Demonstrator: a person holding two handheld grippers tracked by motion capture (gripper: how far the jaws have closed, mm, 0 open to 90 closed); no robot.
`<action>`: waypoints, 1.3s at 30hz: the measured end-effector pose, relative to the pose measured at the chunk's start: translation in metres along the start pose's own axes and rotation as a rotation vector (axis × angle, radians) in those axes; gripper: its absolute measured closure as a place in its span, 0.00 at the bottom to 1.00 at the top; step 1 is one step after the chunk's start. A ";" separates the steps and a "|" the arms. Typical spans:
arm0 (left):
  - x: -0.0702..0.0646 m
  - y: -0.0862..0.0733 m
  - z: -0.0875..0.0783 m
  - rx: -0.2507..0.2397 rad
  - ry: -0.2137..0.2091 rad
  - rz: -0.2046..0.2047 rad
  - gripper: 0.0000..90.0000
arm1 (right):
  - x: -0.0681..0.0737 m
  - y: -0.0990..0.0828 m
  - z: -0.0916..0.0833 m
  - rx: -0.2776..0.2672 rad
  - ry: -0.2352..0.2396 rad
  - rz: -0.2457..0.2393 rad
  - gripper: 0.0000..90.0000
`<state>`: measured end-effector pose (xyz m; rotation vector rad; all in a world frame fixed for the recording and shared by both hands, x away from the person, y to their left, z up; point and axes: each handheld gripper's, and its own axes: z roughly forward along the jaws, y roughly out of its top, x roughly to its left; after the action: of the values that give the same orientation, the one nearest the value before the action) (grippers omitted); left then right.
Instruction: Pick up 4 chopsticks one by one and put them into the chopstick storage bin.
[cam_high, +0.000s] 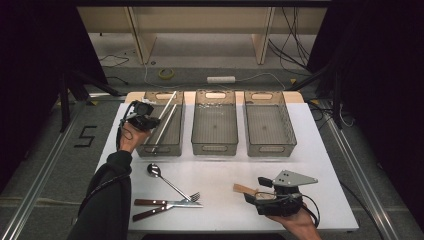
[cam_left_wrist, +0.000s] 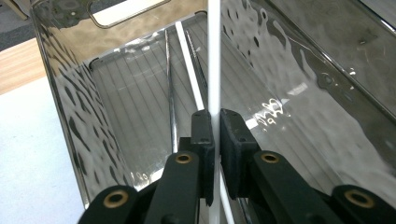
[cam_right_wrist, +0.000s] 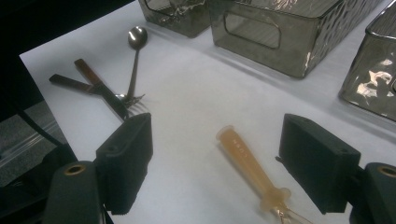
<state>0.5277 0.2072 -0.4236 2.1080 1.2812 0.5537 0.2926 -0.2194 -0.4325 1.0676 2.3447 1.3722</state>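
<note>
White chopstick held over the left bin.

We see the white chopstick (cam_left_wrist: 214, 56) clamped between the left gripper's (cam_left_wrist: 216, 128) pads, its far end reaching into the left bin (cam_high: 144, 148), where another white chopstick (cam_left_wrist: 189, 60) already lies on the ribbed floor. Well apart, near the table's (cam_high: 220, 170) front edge, our right gripper (cam_right_wrist: 215, 163) rests with jaws spread wide, grasping nothing, an amber-handled utensil (cam_right_wrist: 247, 161) lying between them. A spoon (cam_high: 162, 176), fork (cam_high: 195, 196) and two knives (cam_high: 160, 205) lie beside.
</note>
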 end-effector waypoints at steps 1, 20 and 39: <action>0.000 0.000 0.000 -0.001 0.001 -0.001 0.92 | 0.000 0.000 0.000 0.000 -0.001 0.000 0.30; -0.028 -0.007 -0.044 -0.037 -0.088 0.034 0.48 | 0.000 0.000 0.000 0.002 -0.003 -0.002 0.30; -0.052 -0.023 -0.080 0.046 -0.085 0.107 0.34 | 0.001 0.000 -0.001 0.000 -0.005 -0.009 0.30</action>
<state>0.4400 0.1913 -0.3830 2.2232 1.1497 0.4782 0.2915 -0.2199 -0.4313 1.0585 2.3432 1.3653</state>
